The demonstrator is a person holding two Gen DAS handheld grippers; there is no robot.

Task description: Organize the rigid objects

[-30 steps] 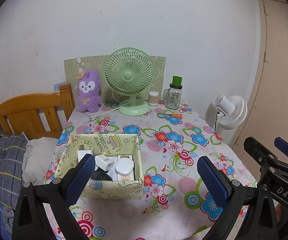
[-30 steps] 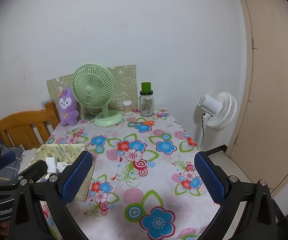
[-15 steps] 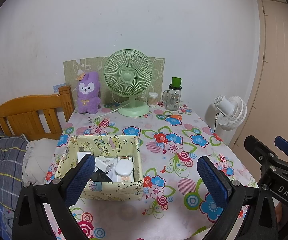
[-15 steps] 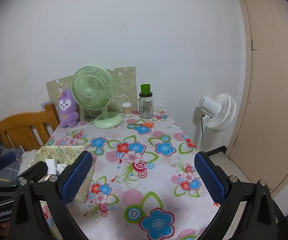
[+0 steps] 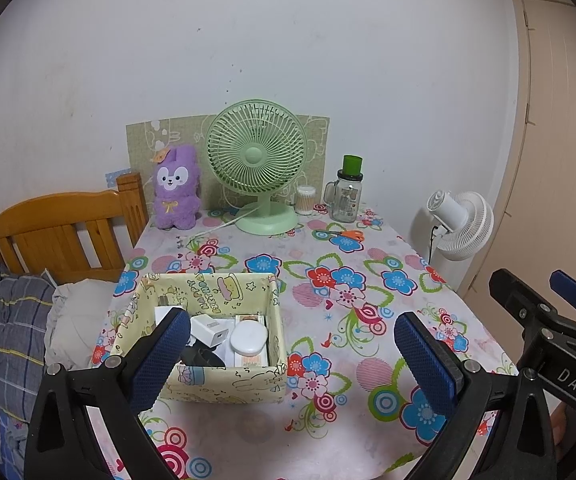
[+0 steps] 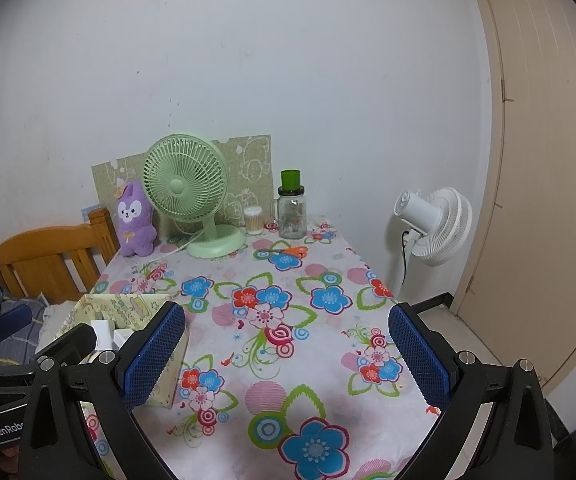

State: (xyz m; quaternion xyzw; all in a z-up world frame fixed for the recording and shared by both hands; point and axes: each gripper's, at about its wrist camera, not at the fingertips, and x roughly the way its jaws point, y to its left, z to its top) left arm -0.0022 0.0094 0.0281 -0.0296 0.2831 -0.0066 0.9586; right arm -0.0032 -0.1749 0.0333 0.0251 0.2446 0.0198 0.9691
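Fingers, left: left gripper held above the near end of the counter, fingers spread wide, nothing between them; I judge this a waiting pose with the box in sight.
Fingers, right: right gripper likewise spread and empty, over bare cloth near the counter's near right edge.
Box: yellow printed storage box at the near left of the counter, open top, upright; partly behind my left finger.
Box contents: white charger plug, white rounded case, a flat orange-and-white pack under it, a black item I cannot identify, another white piece at the back left.
Loose on counter: orange-handled scissors at the far end, well apart from the box; to my judgement a likely remaining candidate.
Far row: green desk fan, purple plush rabbit, cotton-swab tub, glass jar with green cap; set against the wall, probably fixtures.
Off counter: white floor fan, wooden bed frame.
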